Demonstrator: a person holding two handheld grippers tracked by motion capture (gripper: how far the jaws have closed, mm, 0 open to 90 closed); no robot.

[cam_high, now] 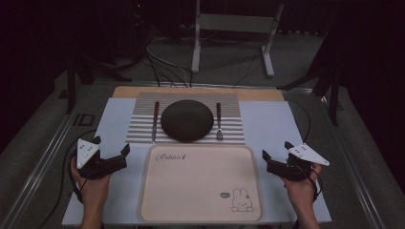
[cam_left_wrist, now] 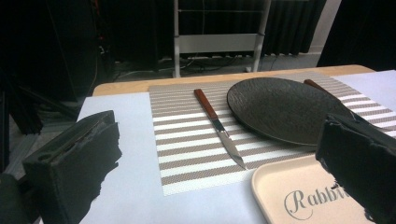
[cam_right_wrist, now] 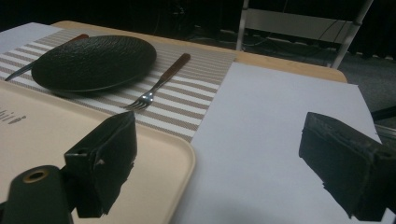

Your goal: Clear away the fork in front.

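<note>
A dark round plate sits in the middle of a striped placemat. A knife with a reddish handle lies left of the plate, and a matching fork lies right of it. In front of the mat rests an empty beige tray printed with a rabbit. My left gripper is held open just left of the tray, with nothing between its jaws. My right gripper stands open just right of the tray, also holding nothing. The left gripper view faces the knife and plate. The right gripper view faces the fork.
A white sheet covers the tabletop, and a wooden edge shows at the back. Beyond the table stands a white metal frame with cables on the floor. Bare sheet lies on both sides of the mat.
</note>
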